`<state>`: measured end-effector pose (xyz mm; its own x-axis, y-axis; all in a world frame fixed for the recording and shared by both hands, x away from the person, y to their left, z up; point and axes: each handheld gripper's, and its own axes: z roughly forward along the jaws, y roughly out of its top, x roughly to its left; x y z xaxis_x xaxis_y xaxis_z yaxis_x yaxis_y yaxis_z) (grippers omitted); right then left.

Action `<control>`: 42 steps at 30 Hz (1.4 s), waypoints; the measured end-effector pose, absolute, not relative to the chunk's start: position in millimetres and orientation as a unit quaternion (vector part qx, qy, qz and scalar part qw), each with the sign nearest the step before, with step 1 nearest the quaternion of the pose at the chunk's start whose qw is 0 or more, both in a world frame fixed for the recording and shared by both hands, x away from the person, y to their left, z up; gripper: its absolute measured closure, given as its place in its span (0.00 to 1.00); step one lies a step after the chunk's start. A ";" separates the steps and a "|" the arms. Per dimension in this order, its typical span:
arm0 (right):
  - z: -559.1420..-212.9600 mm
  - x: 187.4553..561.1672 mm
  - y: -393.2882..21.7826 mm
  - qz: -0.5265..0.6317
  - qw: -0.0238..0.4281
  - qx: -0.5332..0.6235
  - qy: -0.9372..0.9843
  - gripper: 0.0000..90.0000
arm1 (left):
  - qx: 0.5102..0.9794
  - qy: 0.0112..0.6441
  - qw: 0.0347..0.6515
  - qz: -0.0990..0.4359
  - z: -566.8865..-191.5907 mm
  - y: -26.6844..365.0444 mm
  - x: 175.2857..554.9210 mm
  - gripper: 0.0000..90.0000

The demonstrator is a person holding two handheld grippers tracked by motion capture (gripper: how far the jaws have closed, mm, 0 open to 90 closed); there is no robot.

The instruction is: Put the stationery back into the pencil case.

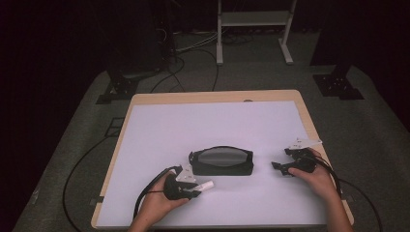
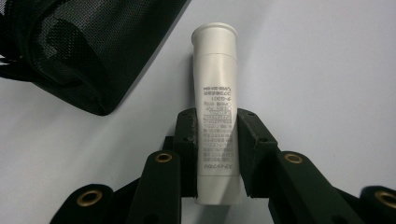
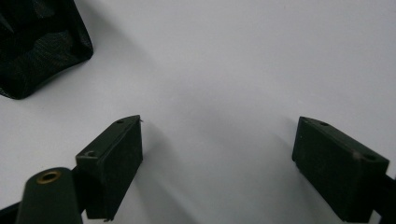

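My left gripper (image 2: 217,154) has its jaws clamped on a white tube (image 2: 215,112), one pad pressed to each side of the printed body, the flared cap end pointing away from me. The left gripper view brings out the fine print on the tube and the mesh weave of the black pouch (image 2: 70,51) just beside it; the high view gives neither detail, showing the tube (image 1: 205,185) as a small white stub jutting from the left gripper (image 1: 196,191) at the near edge of the counter (image 1: 159,130). My left hand (image 1: 162,200) wraps the gripper body from below, forearm angled in from the bottom. To the right, my right gripper (image 3: 217,163) rests with jaws spread wide over bare white surface, nothing between them, a corner of the pouch (image 3: 37,46) beyond. Farther in, the pouch (image 1: 221,162) lies mid-counter between both grippers, with the right hand (image 1: 316,176) gripping its tool (image 1: 280,167) level, pointing toward the pouch.
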<state>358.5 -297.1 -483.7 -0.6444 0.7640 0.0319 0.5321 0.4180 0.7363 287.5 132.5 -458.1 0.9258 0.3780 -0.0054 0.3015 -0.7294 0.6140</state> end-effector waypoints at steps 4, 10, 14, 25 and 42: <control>-483.7 358.5 -297.2 0.371 0.156 0.392 0.827 0.17 | 0.926 0.183 0.324 0.059 -455.7 133.5 286.4 0.79; -483.8 358.5 -297.2 0.372 0.156 0.392 0.827 0.17 | 0.921 0.182 0.341 0.054 -448.1 136.5 285.0 0.79; -483.8 358.5 -297.3 0.372 0.156 0.392 0.827 0.17 | 0.918 0.180 0.348 0.058 -442.2 138.5 284.4 0.79; -483.7 358.5 -297.5 0.372 0.156 0.393 0.827 0.17 | 0.907 0.168 0.381 0.061 -419.0 138.9 284.2 0.79; -483.8 358.5 -297.5 0.372 0.156 0.393 0.827 0.17 | 0.901 0.134 0.407 0.072 -376.8 127.4 302.0 0.79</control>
